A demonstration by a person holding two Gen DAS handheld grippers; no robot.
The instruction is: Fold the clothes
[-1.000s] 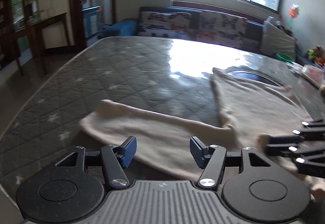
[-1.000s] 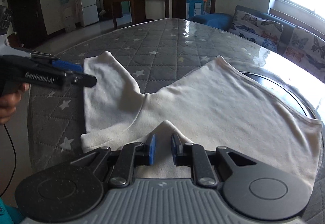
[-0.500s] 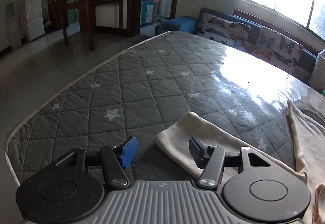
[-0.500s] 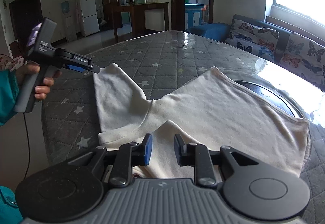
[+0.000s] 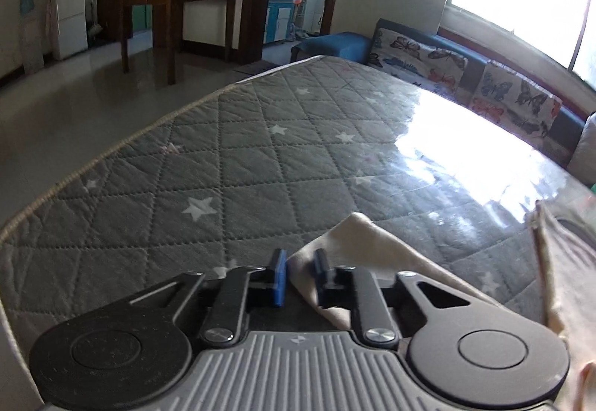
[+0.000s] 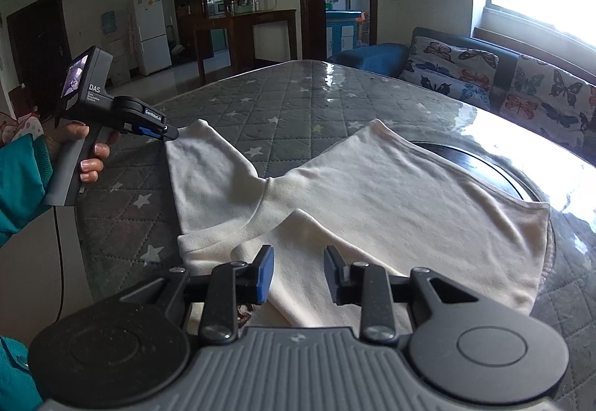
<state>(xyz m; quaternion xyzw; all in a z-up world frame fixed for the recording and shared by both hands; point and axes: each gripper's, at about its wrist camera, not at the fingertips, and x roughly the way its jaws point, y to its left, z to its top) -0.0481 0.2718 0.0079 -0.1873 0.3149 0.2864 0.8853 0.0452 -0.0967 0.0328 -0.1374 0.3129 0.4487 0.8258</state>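
My left tongs [image 5: 300, 275] are clamped on the cuff of the shirt's [image 6: 372, 195] sleeve [image 5: 365, 247], at the sleeve's far end. My right tongs [image 6: 298, 273] stand apart over the folded near sleeve. The cream shirt lies spread on the quilted mattress [image 5: 223, 165].

Readable text only in the right wrist view, all on the left tool [image 6: 169, 131], held in the person's hand [image 6: 83, 146]: "DAS" in white on the dark housing under its small rear screen, with smaller lines beneath, too fine to read; white lettering on the black arm toward the tip, seems "GenRobot.AI", blurred. Nothing legible elsewhere
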